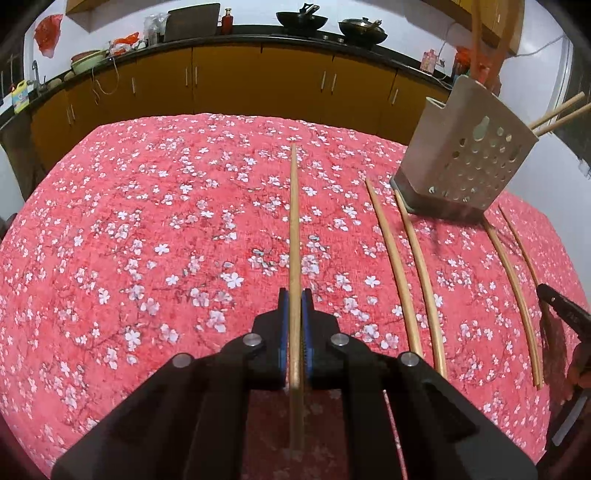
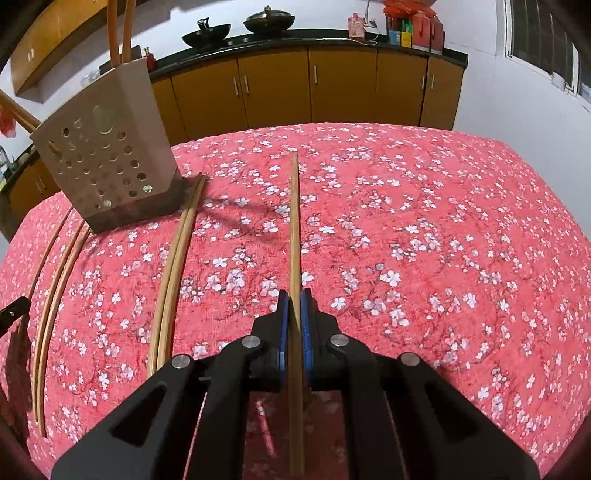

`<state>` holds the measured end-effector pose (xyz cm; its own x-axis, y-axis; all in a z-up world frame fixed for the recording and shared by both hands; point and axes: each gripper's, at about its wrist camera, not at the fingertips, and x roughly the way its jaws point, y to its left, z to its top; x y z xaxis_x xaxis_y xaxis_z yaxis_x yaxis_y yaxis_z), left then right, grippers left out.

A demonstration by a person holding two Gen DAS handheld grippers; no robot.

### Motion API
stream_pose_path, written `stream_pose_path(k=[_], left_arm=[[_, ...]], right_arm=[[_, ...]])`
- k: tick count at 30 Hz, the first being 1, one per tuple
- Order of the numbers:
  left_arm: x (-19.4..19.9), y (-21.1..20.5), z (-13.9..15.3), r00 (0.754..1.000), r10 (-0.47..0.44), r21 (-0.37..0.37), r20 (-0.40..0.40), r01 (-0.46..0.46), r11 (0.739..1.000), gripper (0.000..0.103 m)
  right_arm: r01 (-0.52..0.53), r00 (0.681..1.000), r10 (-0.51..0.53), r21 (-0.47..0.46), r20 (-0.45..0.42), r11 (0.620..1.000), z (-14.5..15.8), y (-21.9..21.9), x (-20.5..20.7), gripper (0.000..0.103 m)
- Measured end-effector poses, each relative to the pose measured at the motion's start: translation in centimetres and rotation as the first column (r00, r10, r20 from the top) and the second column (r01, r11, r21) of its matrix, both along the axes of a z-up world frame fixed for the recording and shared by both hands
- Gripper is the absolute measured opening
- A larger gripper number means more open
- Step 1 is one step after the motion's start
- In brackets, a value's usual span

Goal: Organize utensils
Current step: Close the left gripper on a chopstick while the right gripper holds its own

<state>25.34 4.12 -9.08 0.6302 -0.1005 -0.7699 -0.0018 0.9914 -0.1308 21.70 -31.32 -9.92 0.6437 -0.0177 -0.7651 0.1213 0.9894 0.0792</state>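
while clamped, each claw (image 1: 294,306) (image 2: 294,306) pinches one chopstick (image 1: 294,221) (image 2: 294,221).

We are in a home kitchen: at twelve o'clock a dark countertop (image 1: 258,33) runs over yellow cabinet doors (image 2: 273,88), two woks (image 2: 236,27) sit on it, and nearer us lies a floral red tablecloth (image 1: 147,240).

Yellow cabinets (image 2: 273,88); white wall (image 2: 517,99); window (image 2: 546,40)
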Motion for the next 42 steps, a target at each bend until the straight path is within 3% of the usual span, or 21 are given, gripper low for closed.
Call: stream_pose_path(k=[34, 42], left_arm=[[-0.5, 0.3, -0.1, 1.000, 0.009, 0.004, -0.001, -0.009, 1.000, 0.010], [-0.4, 0.7, -0.2, 1.000, 0.006, -0.006, -0.001, -0.006, 1.000, 0.010]], right_arm=[[0.002, 1.000, -0.002, 0.010, 0.000, 1.000, -0.1, 0.1, 0.0, 0.008], [-0.012, 1.000, 0.012, -0.007, -0.002, 1.000, -0.1, 0.7, -2.0, 0.009]])
